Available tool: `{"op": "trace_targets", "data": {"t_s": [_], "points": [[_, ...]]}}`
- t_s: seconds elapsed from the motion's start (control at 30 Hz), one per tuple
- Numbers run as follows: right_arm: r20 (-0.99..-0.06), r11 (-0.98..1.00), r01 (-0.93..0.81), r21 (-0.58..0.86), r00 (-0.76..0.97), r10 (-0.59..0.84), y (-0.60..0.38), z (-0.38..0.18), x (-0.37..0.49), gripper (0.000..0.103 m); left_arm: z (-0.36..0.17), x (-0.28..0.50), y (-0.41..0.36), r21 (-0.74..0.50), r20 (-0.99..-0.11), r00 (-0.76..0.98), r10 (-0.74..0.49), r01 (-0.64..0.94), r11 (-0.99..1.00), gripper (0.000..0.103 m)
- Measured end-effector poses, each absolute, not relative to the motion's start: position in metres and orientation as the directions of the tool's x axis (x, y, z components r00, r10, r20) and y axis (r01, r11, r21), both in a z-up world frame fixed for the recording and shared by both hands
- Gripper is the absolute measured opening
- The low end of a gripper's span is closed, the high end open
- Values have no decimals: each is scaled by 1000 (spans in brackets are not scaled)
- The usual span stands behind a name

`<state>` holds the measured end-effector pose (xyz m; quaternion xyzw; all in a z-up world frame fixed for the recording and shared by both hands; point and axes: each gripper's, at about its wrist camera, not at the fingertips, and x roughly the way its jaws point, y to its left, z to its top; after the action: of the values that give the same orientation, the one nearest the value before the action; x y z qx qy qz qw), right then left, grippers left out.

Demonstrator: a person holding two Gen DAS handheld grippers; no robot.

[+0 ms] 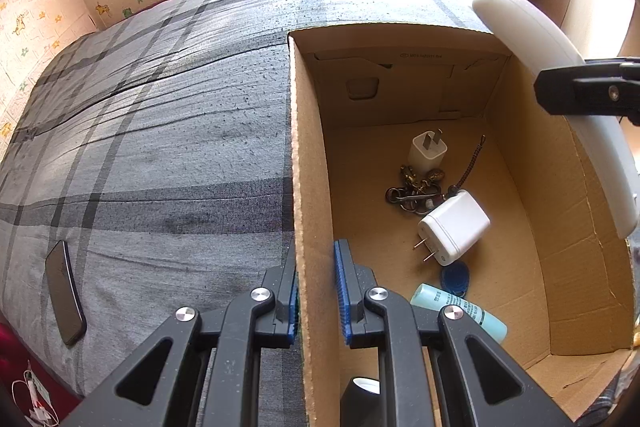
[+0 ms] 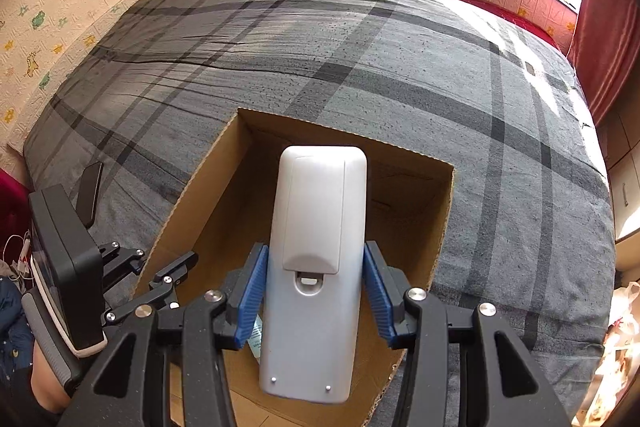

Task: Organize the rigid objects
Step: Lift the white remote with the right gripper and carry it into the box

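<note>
A cardboard box (image 1: 312,187) stands on the bed, and it also shows in the right wrist view (image 2: 416,195). My left gripper (image 1: 316,291) straddles the box's left wall, one blue pad on each side, with a gap on the inner side. My right gripper (image 2: 316,291) is shut on a white remote control (image 2: 316,259), back side up, held over the open box. The remote also shows in the left wrist view (image 1: 560,83) above the box's right wall. Inside the box lie two white chargers (image 1: 454,227), a key ring (image 1: 416,191), a blue tag (image 1: 456,277) and a teal tube (image 1: 460,311).
A grey plaid bedspread (image 1: 160,147) covers the bed. A dark phone (image 1: 64,291) lies near its left edge. Patterned walls, a window and a red curtain (image 2: 608,27) surround the bed. A dark cylinder with a white top (image 1: 362,399) sits in the box's near corner.
</note>
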<state>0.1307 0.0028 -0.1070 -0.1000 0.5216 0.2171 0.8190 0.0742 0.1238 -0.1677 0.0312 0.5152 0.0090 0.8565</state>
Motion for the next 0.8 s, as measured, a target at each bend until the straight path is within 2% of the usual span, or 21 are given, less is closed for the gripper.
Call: {"op": "trace_targets", "data": {"t_s": [0.8], "points": [[-964, 867, -497, 25, 217, 153, 34, -190, 133, 50, -168, 74, 128, 55, -882, 469, 41, 15, 998, 17]]}}
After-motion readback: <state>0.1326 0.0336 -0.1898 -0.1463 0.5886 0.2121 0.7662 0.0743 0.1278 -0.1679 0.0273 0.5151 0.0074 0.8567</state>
